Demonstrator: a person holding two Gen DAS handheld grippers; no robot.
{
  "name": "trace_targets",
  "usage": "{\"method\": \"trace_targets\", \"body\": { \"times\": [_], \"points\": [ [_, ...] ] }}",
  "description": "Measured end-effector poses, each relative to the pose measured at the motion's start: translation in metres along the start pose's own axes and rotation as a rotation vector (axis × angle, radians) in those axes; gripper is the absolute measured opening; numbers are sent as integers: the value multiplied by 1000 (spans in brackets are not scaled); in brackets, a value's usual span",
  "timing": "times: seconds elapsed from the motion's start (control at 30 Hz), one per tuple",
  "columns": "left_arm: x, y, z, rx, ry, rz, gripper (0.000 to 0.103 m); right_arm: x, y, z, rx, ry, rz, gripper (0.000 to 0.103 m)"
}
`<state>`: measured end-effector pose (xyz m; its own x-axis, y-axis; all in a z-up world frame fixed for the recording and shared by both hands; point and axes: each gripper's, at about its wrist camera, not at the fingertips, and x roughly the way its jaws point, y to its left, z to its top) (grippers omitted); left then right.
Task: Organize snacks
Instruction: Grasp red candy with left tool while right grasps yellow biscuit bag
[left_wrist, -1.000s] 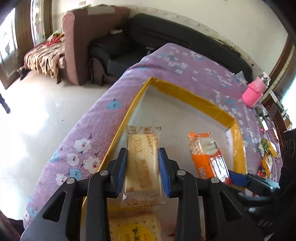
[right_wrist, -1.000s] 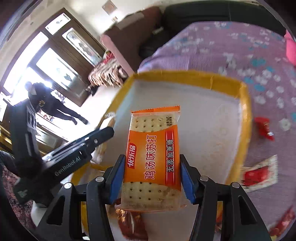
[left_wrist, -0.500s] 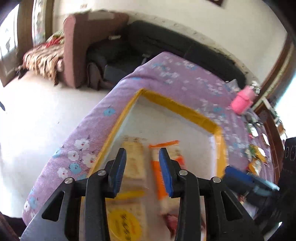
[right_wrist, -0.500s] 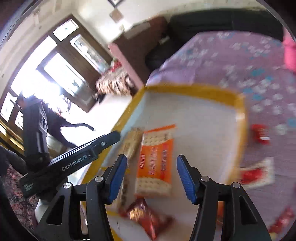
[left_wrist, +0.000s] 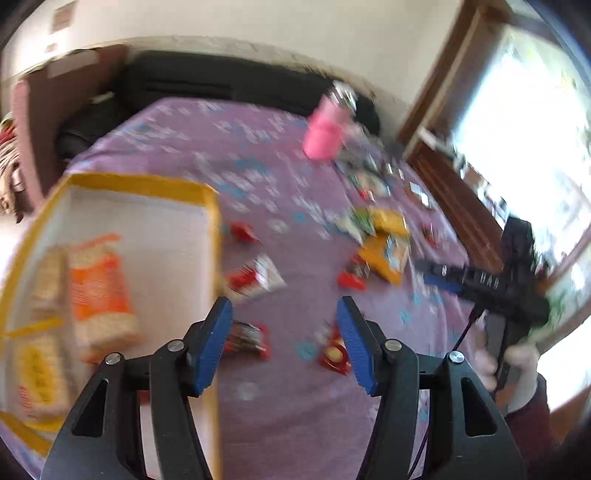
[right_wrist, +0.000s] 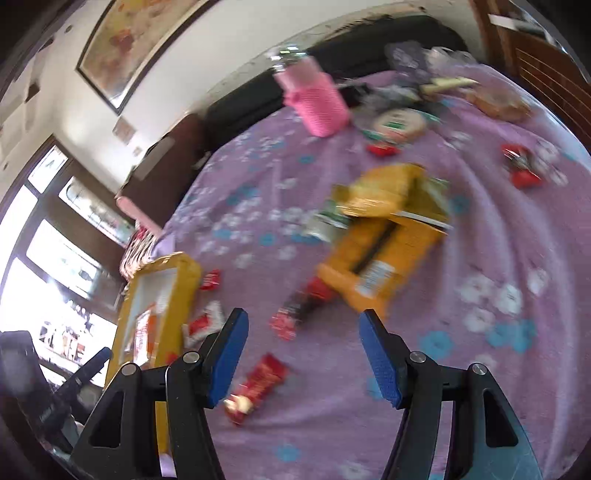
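Purple floral cloth (left_wrist: 295, 424) covers the tabletop, w/ snacks scattered over it; both views are motion-blurred. Left gripper (left_wrist: 284, 343) has its blue pads apart, nothing between them; its jaws have just been opening. It hangs over the cloth just right of the yellow-rimmed tray (left_wrist: 212, 229). Inside the tray lies the orange cracker pack (left_wrist: 99, 291), w/ a pale biscuit pack (left_wrist: 46, 280) beside it on the left and a yellow-label pack (left_wrist: 37, 373) nearer the camera. Under the left gripper sit two small red wrappers, one by the left pad (left_wrist: 247, 338), one by the right (left_wrist: 334, 356). A red-and-white sachet (left_wrist: 258, 277) lies just beside the tray's right rim.

Right gripper (right_wrist: 299, 354) is also open w/ nothing held, jaws just been widening. Below it is a red snack packet (right_wrist: 258, 387); farther off, a yellow bag (right_wrist: 380, 251) w/ a red-black stick pack (right_wrist: 306, 302) at its near end. Pink bottle (right_wrist: 317, 103) stands upright at the far side. In the left view the right gripper (left_wrist: 480, 280) shows at the right edge, held by a white-gloved hand (left_wrist: 517, 365).
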<state>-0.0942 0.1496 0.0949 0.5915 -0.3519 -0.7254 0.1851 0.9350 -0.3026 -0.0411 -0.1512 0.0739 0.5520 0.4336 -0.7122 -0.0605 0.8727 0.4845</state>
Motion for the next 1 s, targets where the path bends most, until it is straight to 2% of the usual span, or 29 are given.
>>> {"method": "trace_targets", "body": {
  "times": [0.13,0.27,0.53,0.67,0.8,0.93,1.0],
  "points": [
    [34,-26,-14,35,84,-12,58,1,-22,3,22,-6,-17,65],
    [51,-39,-22,42,116,14,58,13,-35,12,64,-22,-61,65],
    [54,-49,-31,84,106,60,58,80,-20,50,113,37,-293,75],
    [57,-53,-35,125,103,95,58,103,-5,56,71,44,-400,82],
    [64,-56,-34,150,114,98,57,116,4,53,-25,56,-489,80],
    [77,-63,-35,198,129,110,57,105,-1,45,-66,50,-459,72],
    [82,-66,-35,219,136,111,57,96,-5,39,-73,52,-434,72]
  ]
}}
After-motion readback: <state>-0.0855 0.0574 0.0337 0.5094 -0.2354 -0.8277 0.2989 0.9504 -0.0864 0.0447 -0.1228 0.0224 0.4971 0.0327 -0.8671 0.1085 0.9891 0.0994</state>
